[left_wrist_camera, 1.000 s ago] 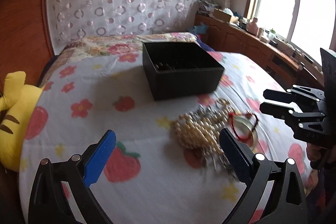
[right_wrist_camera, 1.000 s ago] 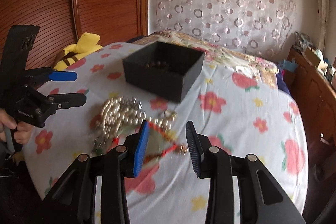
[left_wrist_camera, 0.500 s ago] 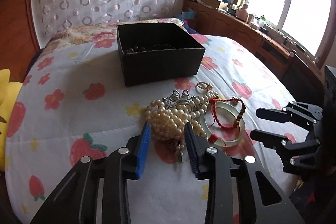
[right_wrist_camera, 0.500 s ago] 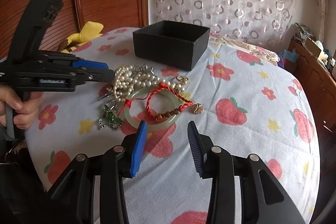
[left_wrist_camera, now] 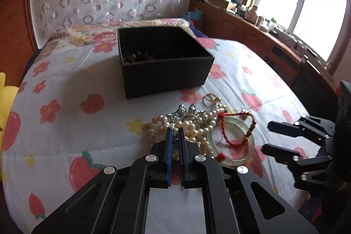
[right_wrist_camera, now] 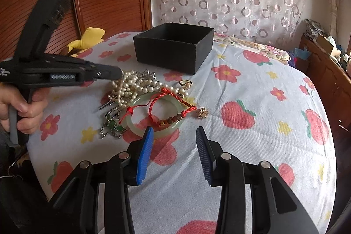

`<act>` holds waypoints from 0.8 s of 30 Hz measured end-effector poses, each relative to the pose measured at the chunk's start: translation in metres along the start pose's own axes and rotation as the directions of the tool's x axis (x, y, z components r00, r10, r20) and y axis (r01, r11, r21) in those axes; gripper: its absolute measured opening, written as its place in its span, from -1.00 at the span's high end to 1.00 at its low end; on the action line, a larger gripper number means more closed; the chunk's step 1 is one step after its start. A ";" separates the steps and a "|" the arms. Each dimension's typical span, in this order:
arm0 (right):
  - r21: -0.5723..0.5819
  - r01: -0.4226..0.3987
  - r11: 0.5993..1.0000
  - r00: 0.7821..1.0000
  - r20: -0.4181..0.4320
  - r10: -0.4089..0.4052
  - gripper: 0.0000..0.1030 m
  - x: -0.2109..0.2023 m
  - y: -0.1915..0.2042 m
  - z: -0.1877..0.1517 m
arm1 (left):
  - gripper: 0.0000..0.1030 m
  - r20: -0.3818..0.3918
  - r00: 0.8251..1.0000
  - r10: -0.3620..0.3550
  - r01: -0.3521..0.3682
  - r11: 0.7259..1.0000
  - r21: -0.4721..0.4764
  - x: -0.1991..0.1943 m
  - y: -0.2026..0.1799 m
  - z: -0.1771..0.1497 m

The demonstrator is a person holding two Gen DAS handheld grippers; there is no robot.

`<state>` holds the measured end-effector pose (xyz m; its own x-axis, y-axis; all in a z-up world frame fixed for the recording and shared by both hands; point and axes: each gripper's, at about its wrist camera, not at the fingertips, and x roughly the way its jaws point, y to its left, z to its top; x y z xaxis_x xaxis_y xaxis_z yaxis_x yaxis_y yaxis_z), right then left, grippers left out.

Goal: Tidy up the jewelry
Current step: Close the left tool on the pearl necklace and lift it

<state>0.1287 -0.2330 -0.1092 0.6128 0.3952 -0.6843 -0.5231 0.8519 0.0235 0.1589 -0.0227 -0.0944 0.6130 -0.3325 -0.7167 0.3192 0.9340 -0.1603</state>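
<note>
1. The left gripper [left_wrist_camera: 175, 135], a black tool with blue pads, has closed its jaws from wide apart to nearly together, with strands of the tangled white pearl necklace [left_wrist_camera: 193, 126] between the pads.
2. It has moved in over the pearls from the near left.
3. The right gripper [right_wrist_camera: 173, 146] has dropped closer to the pale green jade bangle [right_wrist_camera: 153, 115], its jaws barely changed.

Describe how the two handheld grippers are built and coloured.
Both are black plastic pistol-grip tools with silver rivets at the linkages. The left gripper and right gripper carry ribbed pads, bright blue and darker navy. The left one shows a small white-lettered label; the hand holding it is bare.
</note>
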 end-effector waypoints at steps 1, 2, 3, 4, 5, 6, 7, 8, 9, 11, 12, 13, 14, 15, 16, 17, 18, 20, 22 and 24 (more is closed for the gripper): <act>0.000 0.001 1.000 1.000 0.000 -0.001 0.17 0.000 0.000 0.000 | 0.92 0.010 1.000 -0.004 0.004 1.000 0.009 -0.005 -0.002 0.000; 0.002 0.000 1.000 1.000 0.001 0.000 0.17 0.000 0.000 0.000 | 0.92 0.021 1.000 -0.005 0.005 1.000 0.012 -0.011 -0.003 0.001; 0.002 0.000 1.000 1.000 0.001 0.000 0.17 0.000 0.000 0.000 | 0.92 0.030 1.000 -0.005 0.005 1.000 0.013 -0.015 -0.004 0.001; 0.003 0.001 1.000 1.000 0.002 -0.001 0.17 0.000 0.000 0.000 | 0.92 0.045 0.999 -0.009 0.008 1.000 0.017 -0.022 -0.005 0.002; 0.003 0.002 1.000 1.000 0.001 -0.002 0.17 0.000 0.000 0.000 | 0.92 0.058 0.998 -0.010 0.009 1.000 0.016 -0.027 -0.007 0.004; 0.002 0.002 1.000 1.000 0.001 -0.002 0.17 0.000 0.000 0.000 | 0.92 0.068 0.998 -0.012 0.011 1.000 0.013 -0.033 -0.008 0.005; 0.001 0.000 1.000 1.000 0.001 0.000 0.17 0.000 0.000 -0.001 | 0.92 0.083 0.996 -0.017 0.016 1.000 0.012 -0.039 -0.009 0.008; 0.001 0.000 1.000 1.000 0.001 0.000 0.17 0.000 0.000 -0.001 | 0.92 0.098 0.995 -0.020 0.019 1.000 0.015 -0.045 -0.011 0.010; 0.001 0.001 1.000 1.000 0.001 -0.001 0.17 0.000 0.000 -0.001 | 0.92 0.107 0.994 -0.021 0.019 1.000 0.016 -0.049 -0.013 0.012; 0.002 0.000 1.000 1.000 0.001 0.000 0.17 0.000 0.000 -0.001 | 0.92 0.134 0.991 -0.029 0.027 0.999 0.017 -0.061 -0.015 0.017; 0.003 0.000 1.000 1.000 0.001 0.000 0.17 0.000 0.000 -0.001 | 0.92 0.145 0.989 -0.032 0.030 0.999 0.018 -0.065 -0.016 0.019; 0.004 0.000 1.000 1.000 0.001 0.000 0.17 0.000 0.000 -0.001 | 0.92 0.160 0.986 -0.034 0.032 0.999 0.020 -0.072 -0.017 0.022; 0.003 0.000 1.000 1.000 0.001 0.000 0.17 0.000 0.000 -0.001 | 0.92 0.173 0.984 -0.037 0.034 0.999 0.022 -0.077 -0.019 0.025; 0.004 0.001 1.000 1.000 0.000 -0.001 0.17 -0.001 0.001 -0.001 | 0.92 0.184 0.982 -0.040 0.036 0.999 0.024 -0.082 -0.020 0.027; 0.003 0.002 1.000 1.000 0.000 -0.002 0.17 -0.001 0.001 -0.001 | 0.92 0.201 0.979 -0.041 0.036 0.999 0.029 -0.090 -0.022 0.031; 0.001 0.002 1.000 1.000 0.000 -0.002 0.17 -0.001 0.001 -0.001 | 0.92 0.210 0.977 -0.042 0.036 0.999 0.032 -0.095 -0.022 0.033; -0.002 0.003 1.000 1.000 -0.001 -0.003 0.17 -0.001 0.001 -0.001 | 0.92 0.220 0.975 -0.043 0.036 0.999 0.035 -0.100 -0.023 0.036; -0.008 0.008 1.000 1.000 -0.001 -0.008 0.17 -0.001 0.001 -0.001 | 0.92 0.244 0.969 -0.039 0.030 0.999 0.041 -0.110 -0.025 0.042; -0.021 0.010 1.000 1.000 0.000 -0.010 0.17 -0.001 0.003 0.000 | 0.92 0.265 0.964 -0.038 0.028 0.999 0.041 -0.119 -0.025 0.046; -0.035 0.004 0.999 1.000 -0.002 -0.004 0.17 0.000 0.006 0.001 | 0.92 0.283 0.958 -0.034 0.024 0.999 0.039 -0.128 -0.024 0.049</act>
<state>0.1261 -0.2272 -0.1086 0.6136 0.3913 -0.6858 -0.5411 0.8410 -0.0042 0.1085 -0.0091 0.0344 0.7812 -0.3878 -0.4892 0.3621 0.9198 -0.1508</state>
